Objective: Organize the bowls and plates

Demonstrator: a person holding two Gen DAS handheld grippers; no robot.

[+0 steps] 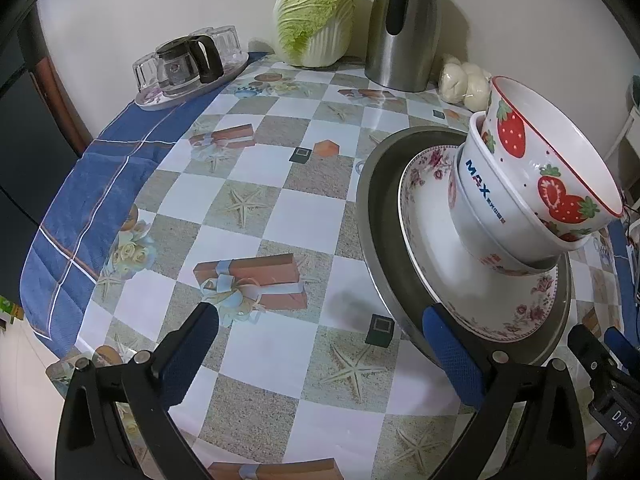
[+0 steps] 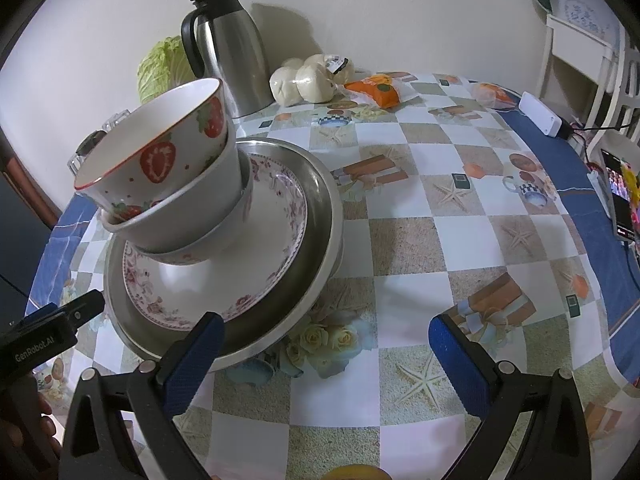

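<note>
A stack stands on the table: a strawberry bowl [image 1: 556,160] nests in a white MAX bowl [image 1: 492,220], over a floral plate [image 1: 432,248], inside a wide steel pan [image 1: 380,200]. The same stack shows in the right wrist view: strawberry bowl [image 2: 156,152], white bowl [image 2: 192,216], floral plate [image 2: 256,256], steel pan [image 2: 320,220]. My left gripper [image 1: 320,316] is open and empty, its right finger [image 1: 452,352] by the pan's near rim. My right gripper [image 2: 324,336] is open and empty, its left finger [image 2: 192,352] at the pan's near rim.
At the back stand a napa cabbage [image 1: 316,20], a steel thermos jug [image 1: 404,28], bagged buns [image 1: 464,80] and a tray with a glass pot and cups [image 1: 188,64]. Orange snack packs [image 2: 376,88], a white box [image 2: 540,114] and a phone [image 2: 618,196] lie at the right.
</note>
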